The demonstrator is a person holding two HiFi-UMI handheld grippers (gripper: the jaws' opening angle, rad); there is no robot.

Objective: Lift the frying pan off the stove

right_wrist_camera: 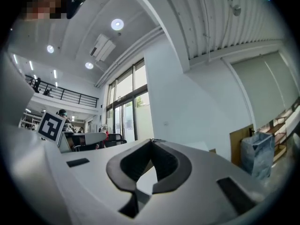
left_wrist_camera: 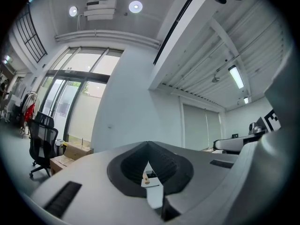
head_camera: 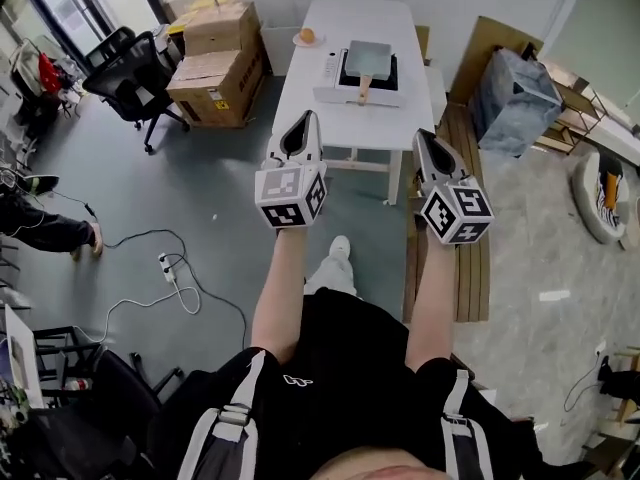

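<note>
A square grey frying pan (head_camera: pixel 367 60) with a wooden handle rests on a white portable stove (head_camera: pixel 358 80) on the white table (head_camera: pixel 350 128) ahead of me. Both grippers are raised in front of my body, well short of the table and touching nothing. The left gripper (head_camera: pixel 304 118) points toward the table's near left edge, its jaws shut with nothing between them. The right gripper (head_camera: pixel 421 136) points beside the table's near right corner, also shut and empty. The left gripper view shows the closed left gripper (left_wrist_camera: pixel 148 143), and the right gripper view the closed right gripper (right_wrist_camera: pixel 151 140), both aimed up at walls and ceiling.
An orange object on a small plate (head_camera: pixel 307 37) sits at the table's far left. Cardboard boxes (head_camera: pixel 215 63) and a black office chair (head_camera: pixel 130 76) stand to the left. Wooden boards (head_camera: pixel 470 218) and a grey bag (head_camera: pixel 515 88) lie to the right. A power strip with cables (head_camera: pixel 168 267) trails on the floor.
</note>
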